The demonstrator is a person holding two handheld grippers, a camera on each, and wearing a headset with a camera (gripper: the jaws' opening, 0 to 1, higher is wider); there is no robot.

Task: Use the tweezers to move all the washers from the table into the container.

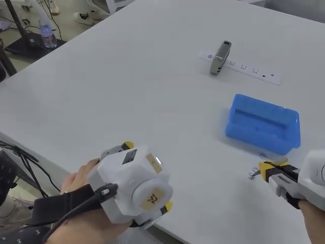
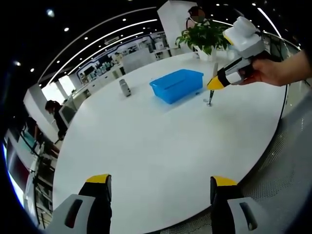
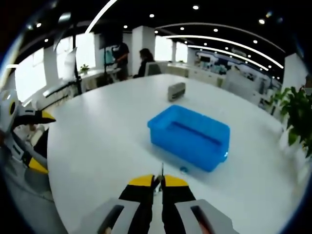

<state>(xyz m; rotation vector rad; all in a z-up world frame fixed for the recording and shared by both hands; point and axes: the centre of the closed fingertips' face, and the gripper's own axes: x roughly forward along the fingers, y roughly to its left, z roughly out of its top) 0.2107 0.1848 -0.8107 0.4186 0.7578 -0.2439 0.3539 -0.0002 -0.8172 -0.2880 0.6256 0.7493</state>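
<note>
Right hand-held gripper [image 3: 155, 181]: jaws closed down on the tweezers [image 3: 162, 171], yellow tips almost meeting. It sits just on my side of the container [image 3: 190, 136].
Tweezers, axis: the long axis runs in line with the jaws. The thin tip sticks out ahead of the yellow tips and points at the container's near long wall. In the left gripper view the tip slants down toward the desk [image 1: 127, 91] in front of the container. I cannot tell whether it touches.
Washer [image 3: 183, 169]: one small ring lying flat, just beside the foot of the container's near wall. It is slightly to the right of the tweezers tip in the right gripper view, and apart from it.
Container: blue, rectangular and open-topped, with one long side turned to me. I cannot make out anything inside.
Left hand-held gripper [image 2: 161, 179]: jaws wide apart with nothing between them. It is well to the left of the container, out over the desk's near edge.
Edges: the container stands well in from the near edge, and the right hand-held gripper works in the strip between the two.
Open room: bare white desk runs left of the container as far as the left hand-held gripper.
Far side: a power strip [image 1: 249, 68] with a grey block [image 1: 220, 56] on it lies beyond the container, apart from it.
</note>
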